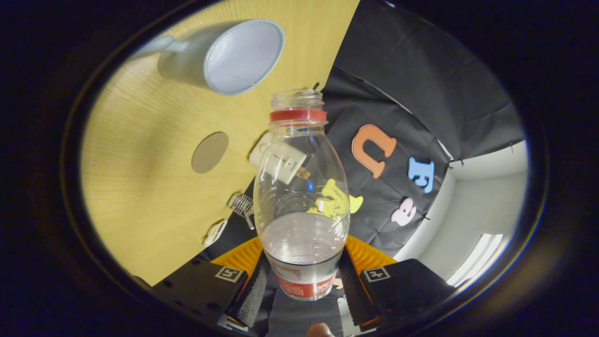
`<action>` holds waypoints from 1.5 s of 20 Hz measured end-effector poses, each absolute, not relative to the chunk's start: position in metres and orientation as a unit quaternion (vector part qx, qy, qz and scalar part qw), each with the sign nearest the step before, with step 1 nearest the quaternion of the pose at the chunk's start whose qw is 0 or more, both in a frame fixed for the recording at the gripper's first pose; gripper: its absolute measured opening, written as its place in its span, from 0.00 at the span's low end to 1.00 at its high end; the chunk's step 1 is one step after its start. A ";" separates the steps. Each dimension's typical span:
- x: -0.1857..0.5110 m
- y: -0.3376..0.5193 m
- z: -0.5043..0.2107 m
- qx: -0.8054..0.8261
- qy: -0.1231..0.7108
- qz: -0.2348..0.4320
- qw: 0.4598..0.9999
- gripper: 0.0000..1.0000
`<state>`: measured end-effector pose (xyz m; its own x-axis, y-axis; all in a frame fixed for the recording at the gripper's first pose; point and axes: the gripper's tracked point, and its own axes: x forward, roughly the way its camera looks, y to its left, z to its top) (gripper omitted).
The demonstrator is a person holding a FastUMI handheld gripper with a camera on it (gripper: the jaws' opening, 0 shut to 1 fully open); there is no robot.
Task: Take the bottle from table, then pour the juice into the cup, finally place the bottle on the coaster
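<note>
My gripper is shut on a clear plastic bottle, both fingers pressing its labelled lower part. The bottle has a red neck ring and no cap, and a little clear liquid sits low inside it. The whole view is rolled, so the wooden table stands to the bottle's left. A pale blue-grey cup with a handle stands on that table beyond and left of the bottle's mouth; its inside looks empty. A round brown coaster lies on the table between the cup and the fingers, left of the bottle.
A small white object shows through the bottle near the table's edge. A small metal clip and a white tag sit along that edge. The booth's black cloth wall hangs to the right, with a white wall past it.
</note>
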<state>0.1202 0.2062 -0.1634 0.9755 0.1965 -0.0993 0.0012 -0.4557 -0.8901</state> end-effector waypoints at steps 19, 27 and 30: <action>0.083 0.171 -0.176 -0.530 0.104 0.148 0.829 0.79; 0.071 0.173 -0.155 -0.203 0.126 0.194 0.951 0.79; 0.076 0.173 -0.143 -0.062 0.141 0.217 0.964 0.78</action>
